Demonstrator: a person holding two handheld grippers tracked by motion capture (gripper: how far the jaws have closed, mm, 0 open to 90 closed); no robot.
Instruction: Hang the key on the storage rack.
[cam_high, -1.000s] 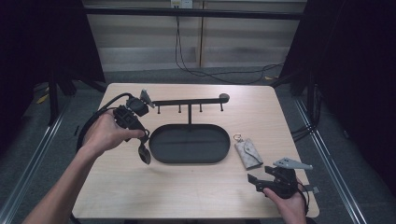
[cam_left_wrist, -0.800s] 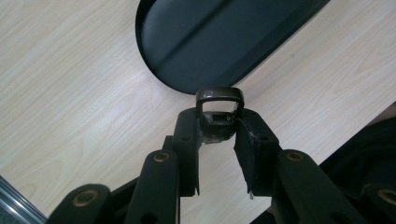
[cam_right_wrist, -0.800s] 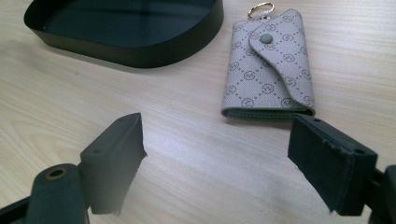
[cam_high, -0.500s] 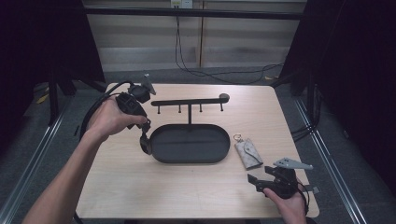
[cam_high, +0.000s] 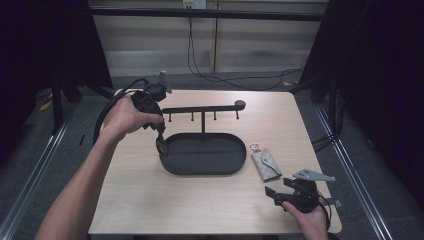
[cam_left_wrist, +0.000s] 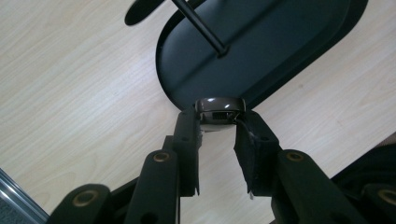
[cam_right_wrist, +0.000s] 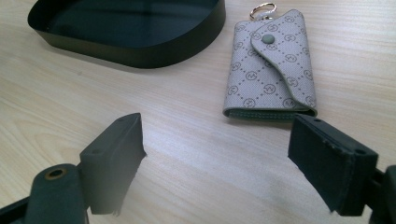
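My left gripper (cam_high: 159, 132) is shut on a small dark, rounded band-like piece (cam_high: 161, 145), which hangs over the left end of the black oval tray (cam_high: 205, 171). In the left gripper view the jaws (cam_left_wrist: 217, 122) pinch this glossy brown piece (cam_left_wrist: 219, 108) just above the tray's rim (cam_left_wrist: 164, 81). A post (cam_left_wrist: 201, 28) rises from the tray and carries a hook bar (cam_high: 200, 108). My right gripper (cam_high: 274, 196) rests open near the front right edge. A grey patterned key pouch (cam_right_wrist: 273, 65) lies on the table beyond its jaws (cam_right_wrist: 219, 163), untouched.
The pouch (cam_high: 266, 163) lies to the right of the tray on the wooden table (cam_high: 150, 200). A black cable (cam_high: 107, 112) loops off the left gripper past the table's back left corner. The tray's near wall (cam_right_wrist: 130, 53) stands left of the pouch.
My left hand has carried the dark piece away from me and slightly right, from the table left of the tray to the tray's left end. The right gripper has stayed put.
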